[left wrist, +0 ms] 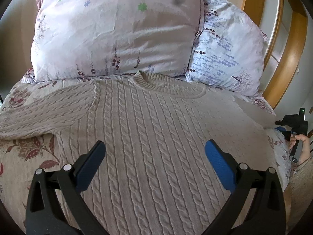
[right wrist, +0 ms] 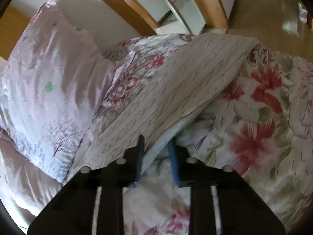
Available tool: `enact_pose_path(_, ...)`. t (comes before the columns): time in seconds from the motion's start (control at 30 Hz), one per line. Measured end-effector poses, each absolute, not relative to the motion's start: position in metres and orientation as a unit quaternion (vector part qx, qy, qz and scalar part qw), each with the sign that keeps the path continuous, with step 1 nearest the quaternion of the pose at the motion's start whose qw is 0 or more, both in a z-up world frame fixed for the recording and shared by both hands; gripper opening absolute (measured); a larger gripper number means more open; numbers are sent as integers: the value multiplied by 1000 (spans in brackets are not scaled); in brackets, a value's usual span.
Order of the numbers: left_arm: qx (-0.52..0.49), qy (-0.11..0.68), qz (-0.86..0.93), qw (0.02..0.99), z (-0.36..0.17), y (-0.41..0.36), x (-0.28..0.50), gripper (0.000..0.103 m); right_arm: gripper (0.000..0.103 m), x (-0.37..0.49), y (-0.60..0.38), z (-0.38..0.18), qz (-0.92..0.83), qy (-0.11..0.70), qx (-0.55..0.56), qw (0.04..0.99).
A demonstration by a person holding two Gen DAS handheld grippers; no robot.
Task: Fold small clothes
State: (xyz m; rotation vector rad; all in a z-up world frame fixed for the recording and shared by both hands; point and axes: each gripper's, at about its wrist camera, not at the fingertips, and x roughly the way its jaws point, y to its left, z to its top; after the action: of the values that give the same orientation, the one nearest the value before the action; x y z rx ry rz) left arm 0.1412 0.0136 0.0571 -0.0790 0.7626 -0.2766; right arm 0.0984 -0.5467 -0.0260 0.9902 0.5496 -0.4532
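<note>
The sweater (left wrist: 148, 121) lies flat on the bed (left wrist: 29, 156), collar toward the pillows (left wrist: 109, 31), ready for folding. Left tongs (left wrist: 155, 152) hover spread above its body. Right tongs (right wrist: 156, 145) pinch the right sleeve (right wrist: 176, 82), probably to fold it inward.

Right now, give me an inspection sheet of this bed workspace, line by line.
Surface: floral bedspread, soft and creased.
Job's things: beige cable-knit sweater spread front up, neck toward the pillows; one sleeve out to the left, the other sleeve lifted at its near edge.
Clutter: two pillows, pink pillow and blue-printed pillow, touching the sweater's neckline.
Grippers: left gripper hovers over the sweater body, jaws wide apart; right gripper has narrow jaws at the sleeve edge, grip unclear.
Cables: nothing seen.
Surroundings: wooden headboard, wood floor.
</note>
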Motion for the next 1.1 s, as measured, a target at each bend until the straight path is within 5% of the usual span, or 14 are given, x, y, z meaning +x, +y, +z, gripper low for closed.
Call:
enact_pose_path(0.57,-67,384,-136,911,49,24,153,101,10,120,-430,59,-105,208,244,941)
enact_pose_path(0.93,-73,384,-142,909,50,24,150,101,12,169,-291,-4,24,337,121,933)
enact_pose_path(1.0,-73,384,-143,909,50,24,149,101,17,169,-289,-10,26,351,124,928)
enact_pose_path(1.1,-74,383,-146,909,49,25,148,101,60,154,-300,-5,56,343,172,922)
